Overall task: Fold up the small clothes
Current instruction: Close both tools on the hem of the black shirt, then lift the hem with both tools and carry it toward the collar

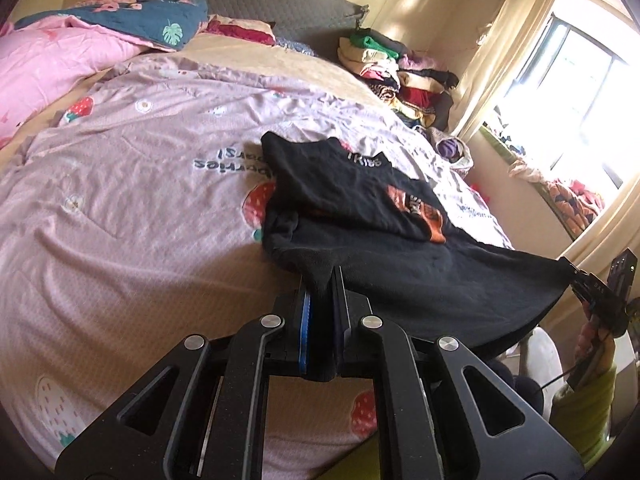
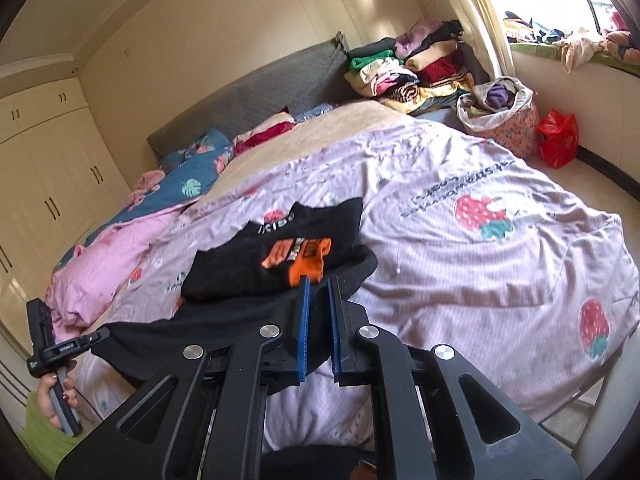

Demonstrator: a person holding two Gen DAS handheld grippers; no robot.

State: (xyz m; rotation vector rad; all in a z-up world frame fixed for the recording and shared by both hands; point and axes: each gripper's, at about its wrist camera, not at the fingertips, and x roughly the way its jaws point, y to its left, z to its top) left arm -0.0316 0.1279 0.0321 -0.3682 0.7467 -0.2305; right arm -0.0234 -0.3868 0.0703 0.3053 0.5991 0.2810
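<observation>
The left gripper has its jaws closed on one near corner of the black T-shirt, and black cloth fills the gap between its blue pads. The right gripper has its jaws closed on the other near corner, again with cloth between the pads. The hem between the two corners is pulled straight and hangs lifted beyond the near edge of the bed.

The rest of the shirt lies on the bed, near the middle of its near edge. Its upper part is folded over the lower part, so the orange print and some white letters face up.

The bed cover is lilac with strawberries. A pile of folded clothes sits at the far corner of the bed, beside the grey headboard.
</observation>
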